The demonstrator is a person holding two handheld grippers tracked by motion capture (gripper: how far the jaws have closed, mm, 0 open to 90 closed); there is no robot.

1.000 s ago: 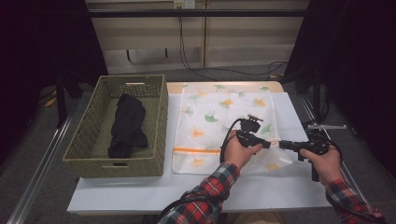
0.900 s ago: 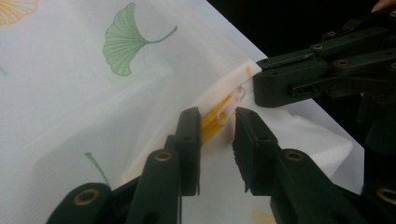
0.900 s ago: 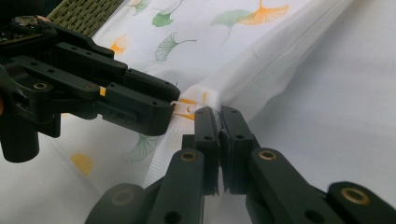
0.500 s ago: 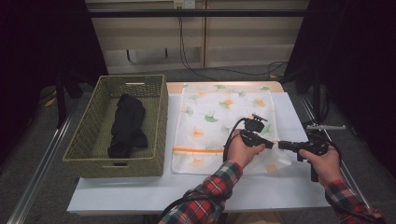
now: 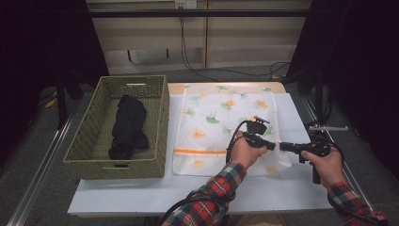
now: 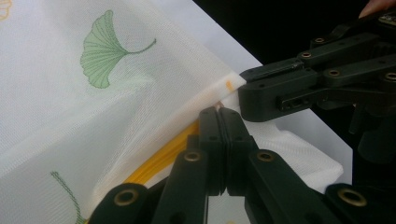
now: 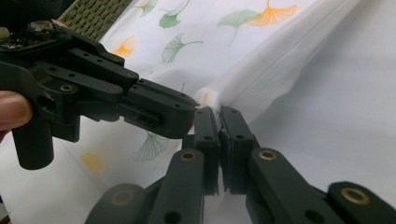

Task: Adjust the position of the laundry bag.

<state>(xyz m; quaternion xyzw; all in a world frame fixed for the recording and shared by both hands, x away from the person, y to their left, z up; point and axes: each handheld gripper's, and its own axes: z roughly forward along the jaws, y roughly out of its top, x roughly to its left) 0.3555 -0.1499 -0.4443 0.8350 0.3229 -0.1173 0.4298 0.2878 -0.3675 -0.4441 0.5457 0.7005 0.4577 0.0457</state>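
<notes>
Mesh laundry bag [image 5: 221, 127] lies flat on the bench [image 5: 263, 193], beside the wicker basket [image 5: 155, 122] that holds a dark garment [image 5: 127, 125]. Left tool [image 5: 274, 145] has just been closing and now pinches the bag's edge by the orange zipper [image 6: 161, 156]; right tool [image 5: 282, 146] is clamped on the same corner (tips nearly touching). Grip secured, I judge; opening the bag and loading the garment remain.
</notes>
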